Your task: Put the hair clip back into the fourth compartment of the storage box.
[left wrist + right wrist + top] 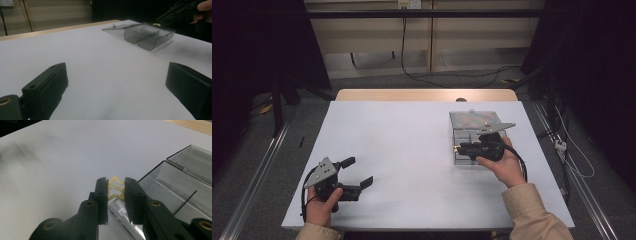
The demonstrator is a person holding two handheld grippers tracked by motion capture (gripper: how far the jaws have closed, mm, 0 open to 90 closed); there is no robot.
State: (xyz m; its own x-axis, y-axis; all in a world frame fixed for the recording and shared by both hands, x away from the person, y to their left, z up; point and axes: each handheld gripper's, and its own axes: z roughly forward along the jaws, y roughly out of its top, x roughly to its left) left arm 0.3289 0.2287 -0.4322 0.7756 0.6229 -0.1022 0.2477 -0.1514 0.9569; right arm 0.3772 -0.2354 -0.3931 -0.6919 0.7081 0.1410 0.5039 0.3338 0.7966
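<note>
A smoky clear plastic compartment box [462, 137] stands at the right of the white table [402, 140], its lid [474, 119] folded open behind it. My right gripper [458, 148] hovers over the box's near left corner, shut on a crumpled yellowish rubber band [115, 188]. The right gripper view shows the right gripper [116, 182] pinching the band just above the box's rim [160, 177]. My left gripper [359, 171] rests near the table's front left, open and holding nothing. In its own view the left gripper [117, 71] faces the box [147, 42] across bare table.
A wooden strip [427, 95] borders the table's far edge. Cables [437, 75] trail over the floor behind it, and dark stands flank both sides. Metal rails [257, 170] run along the floor left and right. The box's compartments [175, 195] look empty.
</note>
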